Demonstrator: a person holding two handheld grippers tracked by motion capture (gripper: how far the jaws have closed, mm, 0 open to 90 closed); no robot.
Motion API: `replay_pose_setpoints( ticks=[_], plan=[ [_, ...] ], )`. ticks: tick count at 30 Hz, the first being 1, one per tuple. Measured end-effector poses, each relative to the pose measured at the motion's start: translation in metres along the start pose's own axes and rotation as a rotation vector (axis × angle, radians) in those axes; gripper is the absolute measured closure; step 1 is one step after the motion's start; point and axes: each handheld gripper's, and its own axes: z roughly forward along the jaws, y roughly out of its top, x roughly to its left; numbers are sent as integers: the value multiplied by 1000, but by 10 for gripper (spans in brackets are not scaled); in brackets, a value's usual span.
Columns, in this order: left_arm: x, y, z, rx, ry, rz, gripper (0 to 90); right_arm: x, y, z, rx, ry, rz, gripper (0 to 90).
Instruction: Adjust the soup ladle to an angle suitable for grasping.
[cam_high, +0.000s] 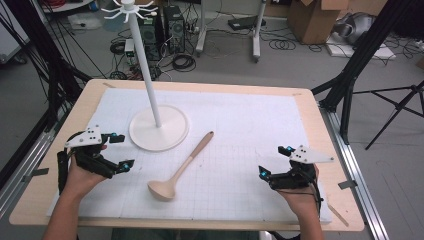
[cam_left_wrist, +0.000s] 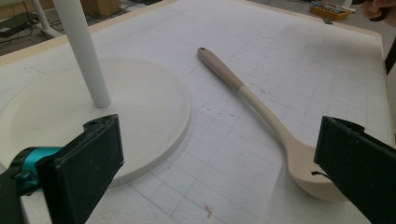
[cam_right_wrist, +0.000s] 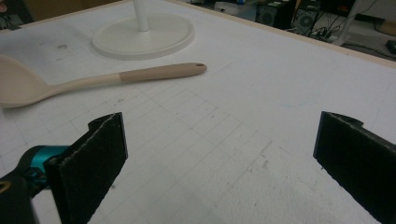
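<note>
A beige ladle (cam_high: 177, 169) lies flat on the white gridded mat (cam_high: 240, 125), bowl toward the front, handle pointing to the back right. Behind its handle stands a white hook stand (cam_high: 159, 127) with a round base and tall pole. My left gripper (cam_high: 120, 151) rests at the mat's left side, open, nothing between its jaws; its own view looks at the ladle (cam_left_wrist: 261, 107) and the stand's base (cam_left_wrist: 140, 107). My right gripper (cam_high: 272, 160) sits at the front right, also open and holding nothing, facing the ladle (cam_right_wrist: 93, 81) and stand (cam_right_wrist: 144, 32).
The mat covers a wooden table (cam_high: 320, 150). Black frame legs (cam_high: 350, 65), a tripod (cam_high: 400, 105), cables and cardboard boxes (cam_high: 312, 17) stand on the floor beyond the table.
</note>
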Motion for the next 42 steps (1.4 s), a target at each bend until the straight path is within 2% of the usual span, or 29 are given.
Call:
replay_pose_setpoints(
  ticks=[25, 37, 42],
  plan=[
    [0, -1, -2, -3, -1, -1, 17, 1, -1, 4, 21, 3, -11, 15],
    [2, -2, -4, 1, 7, -18, 17, 2, -1, 6, 42, 1, -19, 15],
    [2, -1, -4, -3, -4, -18, 17, 3, 0, 7, 40, 2, -16, 15]
  ],
)
